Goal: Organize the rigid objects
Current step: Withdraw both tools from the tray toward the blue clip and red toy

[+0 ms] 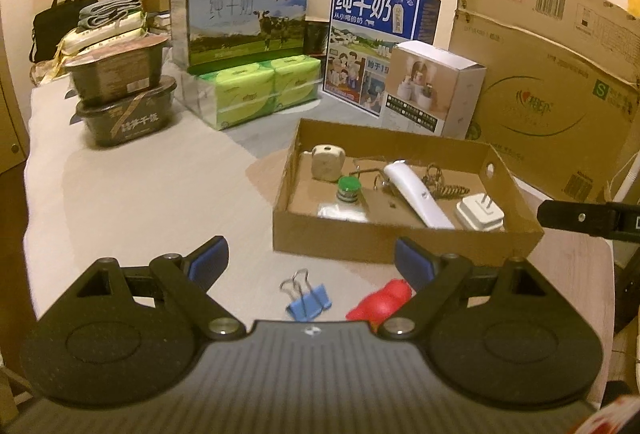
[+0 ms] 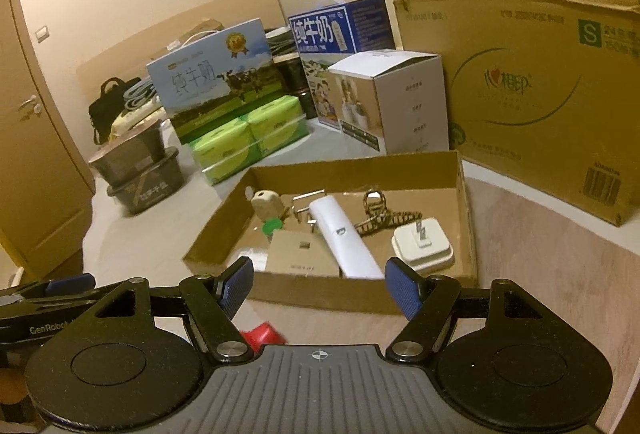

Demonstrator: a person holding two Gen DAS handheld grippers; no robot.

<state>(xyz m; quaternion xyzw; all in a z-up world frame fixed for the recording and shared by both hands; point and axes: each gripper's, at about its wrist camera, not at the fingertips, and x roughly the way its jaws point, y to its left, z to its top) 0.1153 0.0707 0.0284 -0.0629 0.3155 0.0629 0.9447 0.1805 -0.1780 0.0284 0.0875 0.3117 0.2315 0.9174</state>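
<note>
fig.: blue binder clip (image 1: 308, 298) and red toy (image 1: 380, 302) lie on worktop (image 1: 140, 194), just short of cardboard tray (image 1: 400, 240). left gripper (image 1: 310, 258) and right gripper (image 2: 320, 284): fingers apart, empty. clip likely light, stiff, slick; grip across body, not wire handles.

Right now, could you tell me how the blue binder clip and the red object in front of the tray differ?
The blue binder clip has raised metal wire handles; the red object is rounded, with none. The clip lies in full view, while the red object is partly hidden behind the left gripper. Both rest on the table outside the cardboard tray.
</note>
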